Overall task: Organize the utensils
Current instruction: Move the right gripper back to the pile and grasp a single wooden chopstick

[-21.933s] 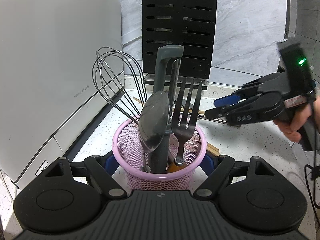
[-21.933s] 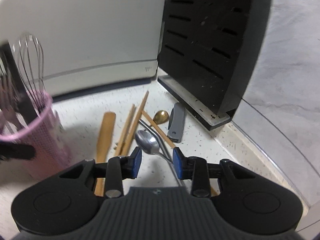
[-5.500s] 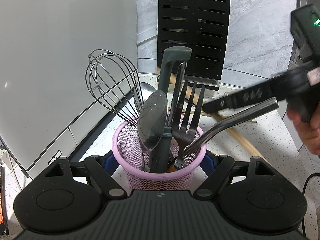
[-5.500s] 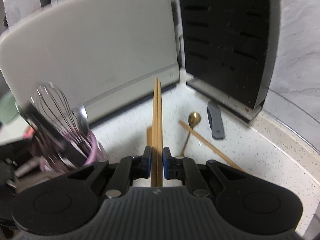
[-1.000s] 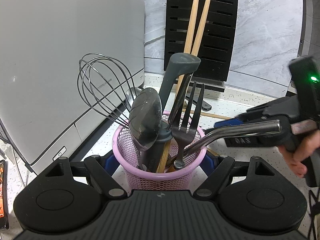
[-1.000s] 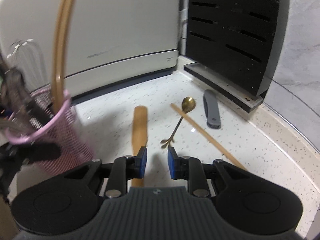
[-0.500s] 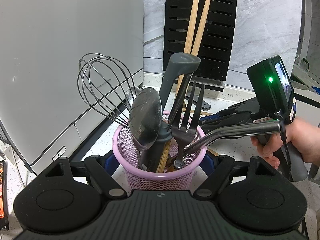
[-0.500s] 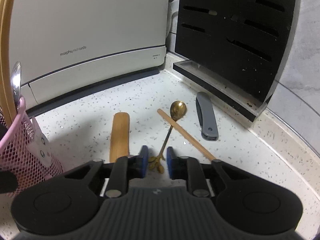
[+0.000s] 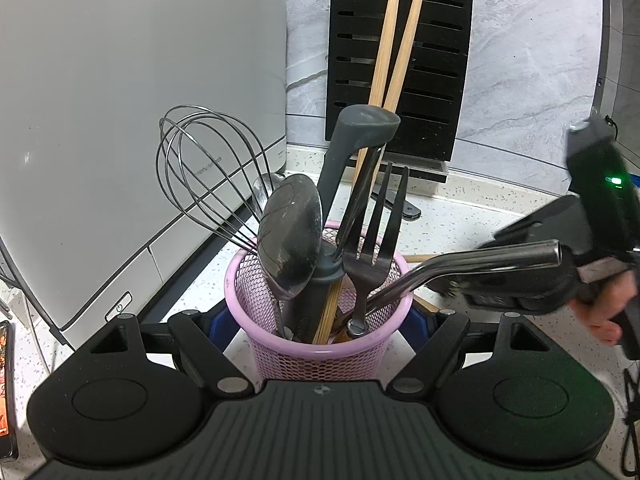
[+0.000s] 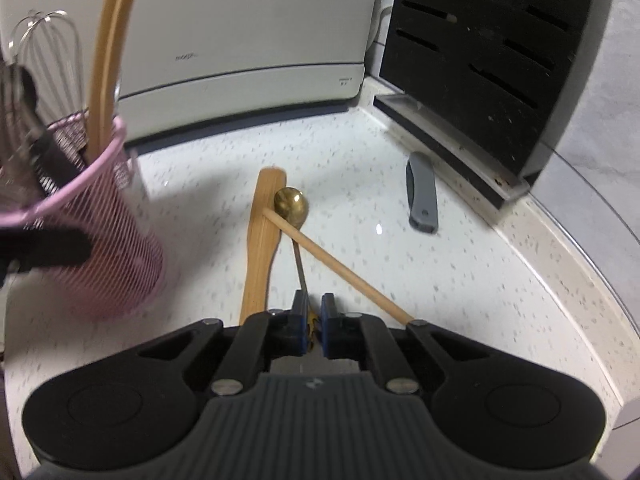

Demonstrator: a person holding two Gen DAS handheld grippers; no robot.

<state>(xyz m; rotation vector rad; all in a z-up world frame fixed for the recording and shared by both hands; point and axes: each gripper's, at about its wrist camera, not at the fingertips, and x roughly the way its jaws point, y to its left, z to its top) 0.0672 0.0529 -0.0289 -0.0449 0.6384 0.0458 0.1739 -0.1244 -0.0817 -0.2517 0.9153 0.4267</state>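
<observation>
- On the bench (image 10: 460, 272), my right hand-held gripper (image 10: 314, 316) has clamped the gold spoon (image 10: 294, 210) by its handle end.
- I judge it light, stiff, slippery; grip stays on the ornate tip.
- My left hand-held gripper (image 9: 320, 320) pinches the cup (image 9: 316, 344), holding it steady.

Spoon (image 10: 291, 205) across spatula (image 10: 262, 240) – basket (image 10: 100, 216) left, knife block (image 10: 488, 64) behind

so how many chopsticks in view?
3. Two stand together in the pink cup: one and another. One loose chopstick lies on the counter, across the gold spoon. Others may be hidden.
</observation>
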